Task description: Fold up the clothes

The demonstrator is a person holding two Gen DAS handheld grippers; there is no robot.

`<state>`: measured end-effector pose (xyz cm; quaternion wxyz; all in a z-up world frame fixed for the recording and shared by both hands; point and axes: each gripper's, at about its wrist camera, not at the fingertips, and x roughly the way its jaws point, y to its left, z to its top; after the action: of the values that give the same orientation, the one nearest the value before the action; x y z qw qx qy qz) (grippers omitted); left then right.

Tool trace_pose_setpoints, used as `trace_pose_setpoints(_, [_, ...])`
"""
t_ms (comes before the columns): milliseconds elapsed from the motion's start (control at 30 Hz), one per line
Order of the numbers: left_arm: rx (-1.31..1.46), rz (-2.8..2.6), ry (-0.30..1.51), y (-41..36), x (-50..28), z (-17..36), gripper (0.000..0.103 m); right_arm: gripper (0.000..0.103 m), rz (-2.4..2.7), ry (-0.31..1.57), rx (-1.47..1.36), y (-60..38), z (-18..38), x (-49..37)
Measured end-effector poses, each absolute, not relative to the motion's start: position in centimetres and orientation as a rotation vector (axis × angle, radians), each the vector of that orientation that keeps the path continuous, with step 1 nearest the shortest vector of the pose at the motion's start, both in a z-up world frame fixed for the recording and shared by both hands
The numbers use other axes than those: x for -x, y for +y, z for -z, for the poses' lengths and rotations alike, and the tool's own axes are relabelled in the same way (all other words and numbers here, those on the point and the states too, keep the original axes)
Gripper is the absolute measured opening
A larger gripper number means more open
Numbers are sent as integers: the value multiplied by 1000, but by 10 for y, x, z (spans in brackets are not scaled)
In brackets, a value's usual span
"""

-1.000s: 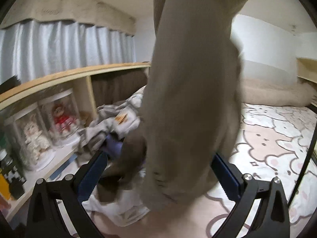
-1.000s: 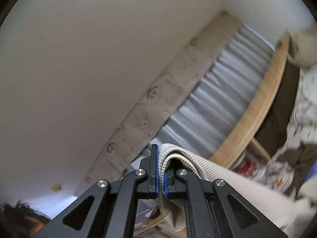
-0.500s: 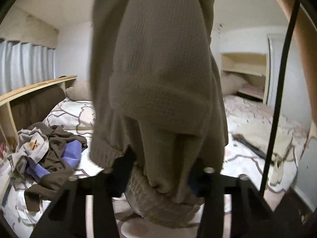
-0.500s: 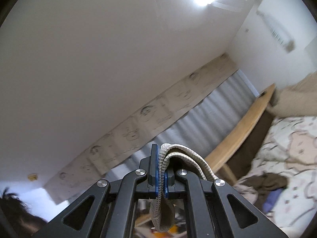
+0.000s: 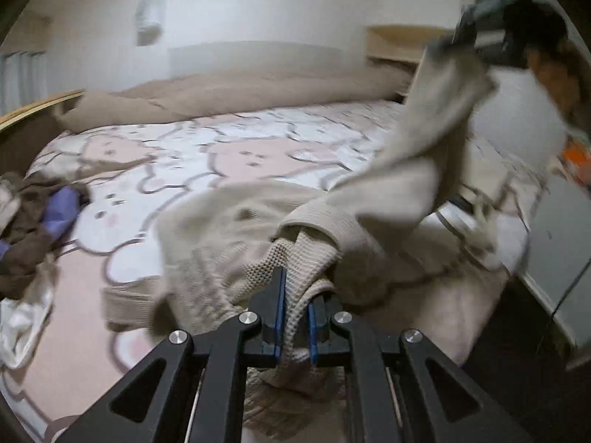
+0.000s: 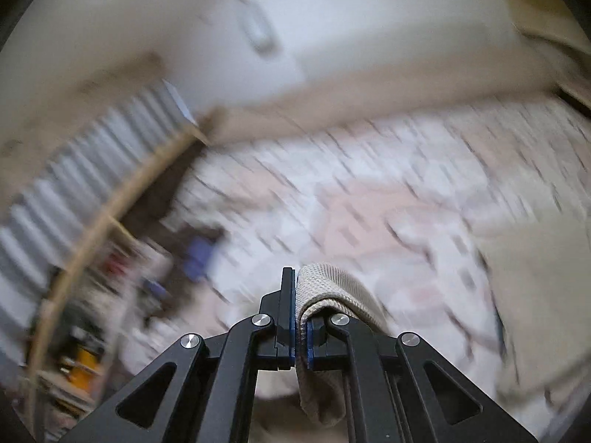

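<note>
Both grippers now pinch the sweater (image 5: 236,229): left gripper (image 5: 294,306) closing on cloth, right gripper (image 6: 301,317) clamped, lowering it bedward for spreading.

Beige sweater (image 5: 229,243): waffle-knit cloth, matt, ribbed cuffs. Bedsheet (image 5: 236,155): smooth printed cloth. Left gripper (image 5: 295,317): matt black plastic, bright metal pins.

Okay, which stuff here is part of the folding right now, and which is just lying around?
In use:
beige top
left gripper, jaws closing on it
right gripper, clamped on it
bed

Lying about:
clothes pile
white cloth
shelf clutter
curtain
</note>
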<state>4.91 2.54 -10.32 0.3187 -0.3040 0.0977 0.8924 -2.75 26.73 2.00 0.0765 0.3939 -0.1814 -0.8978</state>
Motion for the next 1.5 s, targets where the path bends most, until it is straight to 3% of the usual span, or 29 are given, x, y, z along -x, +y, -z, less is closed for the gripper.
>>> trace_pose_setpoints(167, [817, -2215, 332, 56, -61, 118, 10, 5, 2696, -548, -1556, 275, 87, 5])
trace_pose_setpoints(300, [828, -2210, 271, 52, -63, 121, 12, 5, 2669, -576, -1682, 284, 115, -12])
trace_pose_setpoints(400, [856, -2208, 222, 41, -59, 116, 20, 9, 2661, -562, -1777, 296, 126, -25])
trace_pose_setpoints(433, [863, -2208, 215, 37, -58, 113, 25, 16, 2656, -545, -1808, 300, 129, -30])
trace_pose_setpoints(467, [865, -2211, 221, 35, -58, 111, 28, 48, 2664, -508, -1826, 301, 131, -35])
trace_pose_setpoints(500, [866, -2225, 237, 31, -58, 108, 47, 77, 2681, -457, -1835, 299, 132, -39])
trace_pose_setpoints(533, [863, -2238, 250, 27, -59, 105, 71, 82, 2696, -406, -1844, 297, 134, -42])
trace_pose_setpoints(600, [831, -2264, 239, 14, -62, 95, 91, 83, 2712, -341, -1864, 296, 136, -49])
trace_pose_setpoints(633, [816, -2276, 229, 7, -62, 89, 91, 83, 2705, -350, -1880, 299, 138, -51])
trace_pose_setpoints(800, [870, -2331, 154, -23, -37, 77, 92, 83, 2797, -539, -1868, 335, 117, -72])
trace_pose_setpoints(1000, [1121, -2315, -26, -23, 28, 107, 88, 83, 2972, -544, -1559, 343, 50, -85])
trace_pose_setpoints(1100, [1230, -2226, -124, -16, 47, 124, 62, 83, 2970, -494, -1482, 329, 33, -80])
trace_pose_setpoints(1267, [1187, -2240, -73, -6, 38, 118, 56, 83, 2895, -349, -1416, 291, 28, -61])
trace_pose_setpoints(1300, [1148, -2252, -53, -6, 32, 112, 52, 83, 2869, -337, -1402, 284, 30, -56])
trace_pose_setpoints(1333, [1110, -2264, -32, -6, 27, 106, 36, 83, 2835, -331, -1388, 276, 30, -51])
trace_pose_setpoints(1367, [1071, -2274, -11, -6, 21, 100, 31, 83, 2794, -331, -1373, 269, 31, -45])
trace_pose_setpoints(1500, [985, -2270, 52, -3, 7, 88, 23, 83, 2578, -404, -1299, 239, 31, -19])
